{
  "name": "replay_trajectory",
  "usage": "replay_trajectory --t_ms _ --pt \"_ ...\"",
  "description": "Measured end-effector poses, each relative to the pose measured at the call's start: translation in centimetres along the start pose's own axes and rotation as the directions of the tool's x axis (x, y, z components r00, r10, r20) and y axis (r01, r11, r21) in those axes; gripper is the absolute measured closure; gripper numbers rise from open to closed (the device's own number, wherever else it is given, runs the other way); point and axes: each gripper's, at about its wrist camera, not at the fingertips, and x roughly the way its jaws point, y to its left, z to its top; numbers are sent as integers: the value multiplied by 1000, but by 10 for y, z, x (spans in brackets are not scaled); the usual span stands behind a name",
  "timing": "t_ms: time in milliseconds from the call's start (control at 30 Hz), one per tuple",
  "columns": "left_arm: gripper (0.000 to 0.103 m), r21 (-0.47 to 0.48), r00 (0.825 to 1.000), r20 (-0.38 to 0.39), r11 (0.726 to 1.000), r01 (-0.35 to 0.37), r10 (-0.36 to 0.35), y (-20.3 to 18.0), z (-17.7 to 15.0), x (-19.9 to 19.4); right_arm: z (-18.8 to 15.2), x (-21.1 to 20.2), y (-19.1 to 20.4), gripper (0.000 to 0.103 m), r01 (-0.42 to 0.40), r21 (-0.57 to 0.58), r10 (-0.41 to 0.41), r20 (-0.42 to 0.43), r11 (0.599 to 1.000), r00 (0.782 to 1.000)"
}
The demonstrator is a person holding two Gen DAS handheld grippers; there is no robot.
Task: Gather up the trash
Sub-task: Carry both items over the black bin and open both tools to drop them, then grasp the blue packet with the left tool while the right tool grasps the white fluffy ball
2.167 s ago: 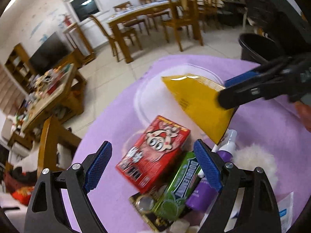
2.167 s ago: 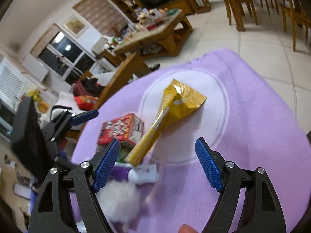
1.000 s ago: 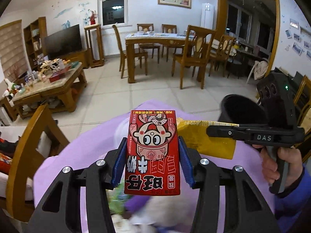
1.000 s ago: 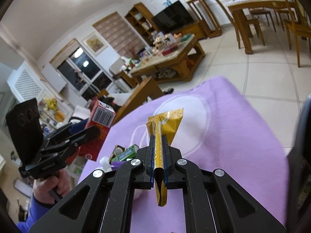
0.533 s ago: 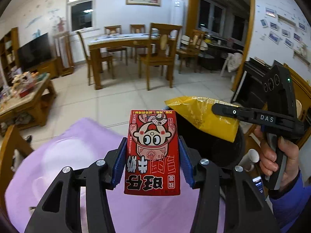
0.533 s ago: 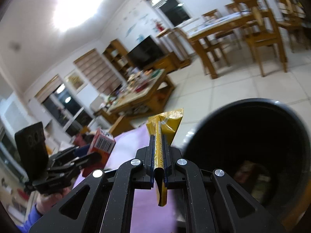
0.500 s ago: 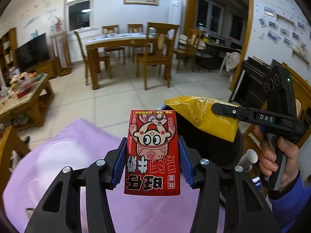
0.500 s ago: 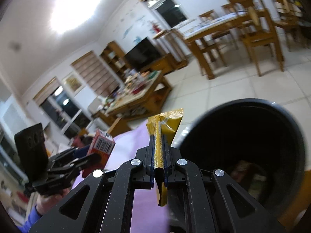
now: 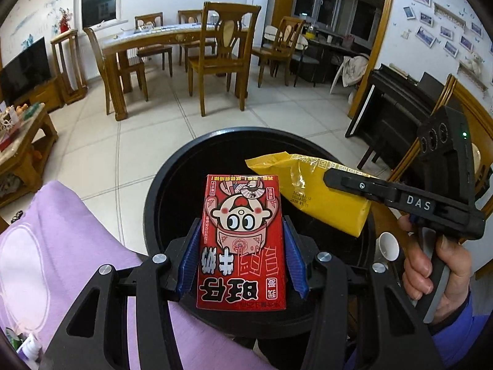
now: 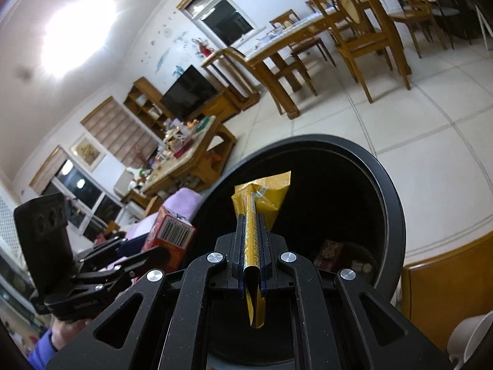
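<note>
My left gripper (image 9: 242, 248) is shut on a red cartoon carton (image 9: 242, 240) and holds it over the mouth of a round black trash bin (image 9: 172, 166). My right gripper (image 10: 251, 234) is shut on a yellow snack wrapper (image 10: 262, 197), also held over the bin (image 10: 391, 191). In the left wrist view the right gripper (image 9: 332, 180) comes in from the right with the wrapper (image 9: 311, 197) just right of the carton. The right wrist view shows the left gripper (image 10: 154, 249) with the carton (image 10: 168, 240) at the bin's left rim. Some trash lies in the bin's bottom (image 10: 332, 254).
The purple-covered table (image 9: 61, 246) lies at the lower left beside the bin. A wooden chair (image 10: 446, 277) stands right of the bin with a white cup (image 9: 389, 246) near it. A dining table with chairs (image 9: 172, 49), a coffee table (image 9: 21, 141) and a piano (image 9: 394, 108) stand farther off.
Both grippers have carried their items from above the table's edge to over the open bin. The bin now fills the middle of both views.
</note>
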Motion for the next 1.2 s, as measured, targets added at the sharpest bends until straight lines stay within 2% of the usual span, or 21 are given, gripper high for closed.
replay_trajectory --t_ms 100,167,200,233,267,533,600,700,800,900,967,1033,1133,1200 --pt "52 3 1000 -17 1000 -9 9 -1 -4 4 -6 1 -2 93 1 16 -1 -7 1000 1000" --pt "51 7 999 -30 1000 -17 17 -2 -5 6 -6 2 -2 79 -1 23 1 -6 1000 1000" --pt "43 5 999 -36 1000 -19 19 -3 -4 7 -8 1 1 66 2 24 -2 -2 1000 1000" --pt "26 4 999 -35 1000 -22 22 -4 -6 5 -7 1 1 52 3 25 -3 3 1000 1000" --pt "22 4 999 -26 1000 -29 29 -4 -7 3 -6 -1 0 47 1 26 -2 14 1000 1000" --pt "18 17 998 2 998 -58 57 -6 -22 -34 -16 -6 39 46 4 -20 -4 17 1000 1000" --pt "17 -1 998 19 998 -67 67 2 -30 -51 -19 -4 54 46 1 -45 0 9 999 1000" --pt "17 -62 995 50 995 -80 84 26 -49 -88 -25 3 84 36 -13 -84 12 -11 996 1000" --pt "17 -127 990 76 986 -109 119 52 -69 -122 -34 14 124 36 -29 -134 24 -39 991 999" --pt "17 -214 975 96 961 -174 198 88 -101 -166 -51 30 165 36 -62 -187 47 -84 980 995" --pt "17 -268 958 99 935 -234 268 112 -128 -196 -64 46 196 36 -87 -230 59 -126 969 990" --pt "17 -321 936 89 899 -297 340 135 -158 -223 -78 60 225 36 -115 -264 72 -168 958 983" --pt "17 -415 909 59 839 -353 412 169 -195 -253 -103 82 271 36 -159 -317 85 -235 935 968" --pt "17 -471 893 6 789 -395 451 192 -222 -262 -124 97 300 36 -187 -348 90 -276 919 957"
